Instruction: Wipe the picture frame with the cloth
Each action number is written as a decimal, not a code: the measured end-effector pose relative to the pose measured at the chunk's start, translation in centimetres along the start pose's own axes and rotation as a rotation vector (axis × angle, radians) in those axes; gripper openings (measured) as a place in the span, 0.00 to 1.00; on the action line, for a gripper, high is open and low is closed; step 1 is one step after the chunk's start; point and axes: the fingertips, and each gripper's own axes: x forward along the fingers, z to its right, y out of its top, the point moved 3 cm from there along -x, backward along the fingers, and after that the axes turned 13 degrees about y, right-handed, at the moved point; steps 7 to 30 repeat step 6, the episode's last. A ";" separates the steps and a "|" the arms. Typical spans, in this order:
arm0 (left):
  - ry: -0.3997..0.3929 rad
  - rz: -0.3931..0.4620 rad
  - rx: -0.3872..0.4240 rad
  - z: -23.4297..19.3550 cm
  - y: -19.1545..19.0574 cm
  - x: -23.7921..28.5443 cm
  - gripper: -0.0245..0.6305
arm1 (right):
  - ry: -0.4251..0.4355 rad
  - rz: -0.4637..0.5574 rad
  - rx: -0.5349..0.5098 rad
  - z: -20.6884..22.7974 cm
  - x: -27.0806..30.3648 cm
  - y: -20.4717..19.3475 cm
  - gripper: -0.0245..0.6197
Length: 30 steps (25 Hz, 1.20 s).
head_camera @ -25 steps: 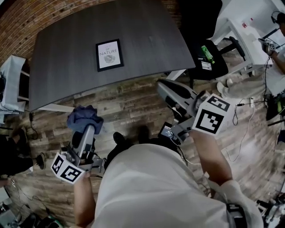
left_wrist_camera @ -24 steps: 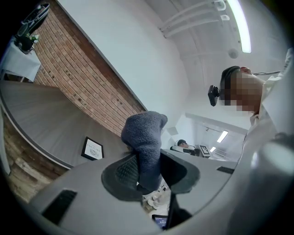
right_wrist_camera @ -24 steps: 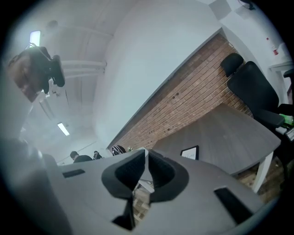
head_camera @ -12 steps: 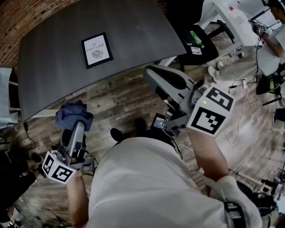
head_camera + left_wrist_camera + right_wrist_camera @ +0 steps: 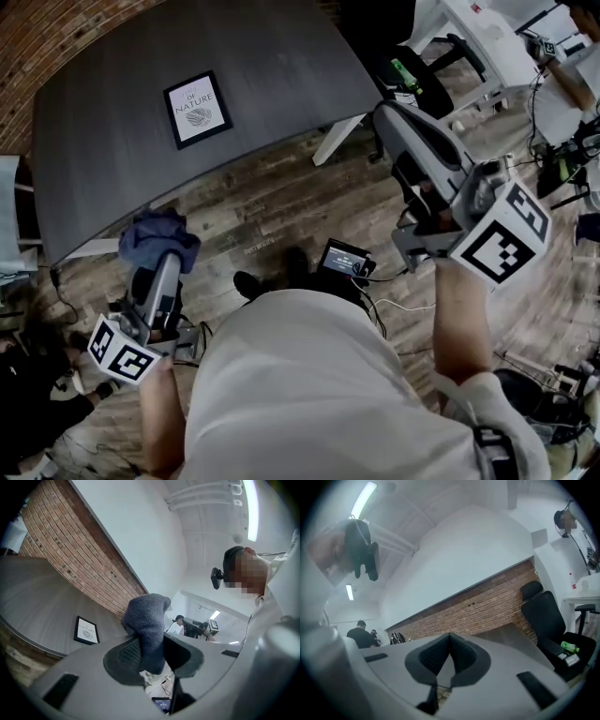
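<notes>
Cloth (image 5: pixel 155 236), clamped in the left tool (image 5: pixel 167 264), hangs short of the near edge of the tabletop (image 5: pixel 281 56), presumably ready for wiping; picture frame (image 5: pixel 198 109) lies flat mid-tabletop, well apart; right tool (image 5: pixel 386 112), jaws together and empty, hovers beside the right corner, perhaps to steady it

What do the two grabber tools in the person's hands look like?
The left gripper and right gripper are both grey plastic, with long rounded jaws and dark ribbed pads. Each carries a white cube printed with black square markers. The person wears a light short-sleeved shirt.
</notes>
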 end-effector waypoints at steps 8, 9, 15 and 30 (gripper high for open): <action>-0.021 -0.010 0.003 0.4 0.2 0.4 0.22 | -0.013 -0.012 -0.013 -0.5 -0.3 0.0 0.06; -0.021 -0.010 0.003 0.4 0.2 0.4 0.22 | -0.013 -0.012 -0.013 -0.5 -0.3 0.0 0.06; -0.021 -0.010 0.003 0.4 0.2 0.4 0.22 | -0.013 -0.012 -0.013 -0.5 -0.3 0.0 0.06; -0.021 -0.010 0.003 0.4 0.2 0.4 0.22 | -0.013 -0.012 -0.013 -0.5 -0.3 0.0 0.06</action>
